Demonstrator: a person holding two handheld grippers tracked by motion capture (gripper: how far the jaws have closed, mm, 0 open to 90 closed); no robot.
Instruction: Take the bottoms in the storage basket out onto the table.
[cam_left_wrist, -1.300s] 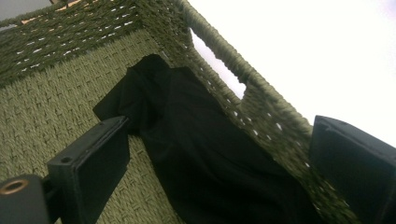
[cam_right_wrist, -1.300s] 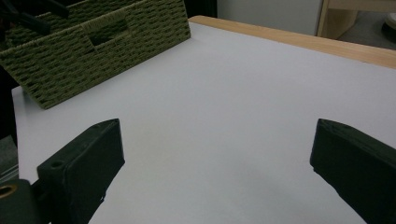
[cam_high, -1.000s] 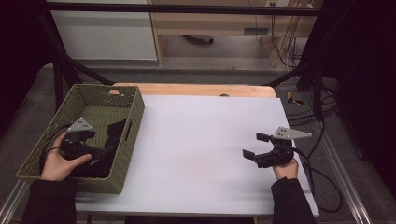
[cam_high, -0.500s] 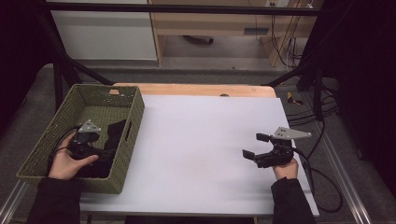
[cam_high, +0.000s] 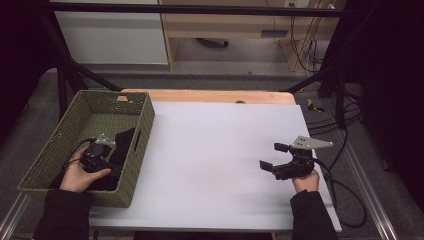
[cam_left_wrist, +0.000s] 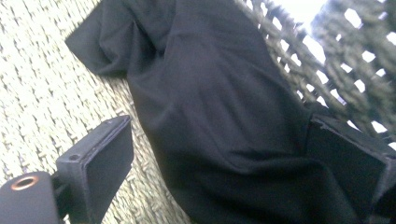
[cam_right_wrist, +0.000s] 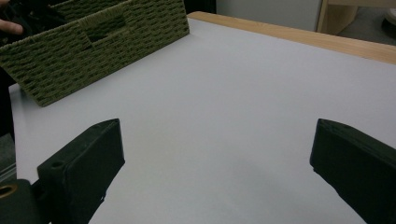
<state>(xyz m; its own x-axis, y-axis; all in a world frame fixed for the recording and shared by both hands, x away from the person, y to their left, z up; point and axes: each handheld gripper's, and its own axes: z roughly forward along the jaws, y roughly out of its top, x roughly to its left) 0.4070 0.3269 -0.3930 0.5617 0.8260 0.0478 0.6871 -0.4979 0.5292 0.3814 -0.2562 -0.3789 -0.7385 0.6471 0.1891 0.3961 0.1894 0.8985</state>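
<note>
A green woven basket sits at the left of the white table, and a black cloth lies inside it against the right wall. The left gripper has sunk lower into the basket and nearer the person than a second ago, its jaws spread wide with the cloth between them but not clamped. The right gripper has stayed put at the near right of the table, jaws apart and empty.

A soft, matt black cloth is lying in the coarse woven olive wicker basket. The white tabletop is looking smooth and matt, edged with pale wood.
</note>
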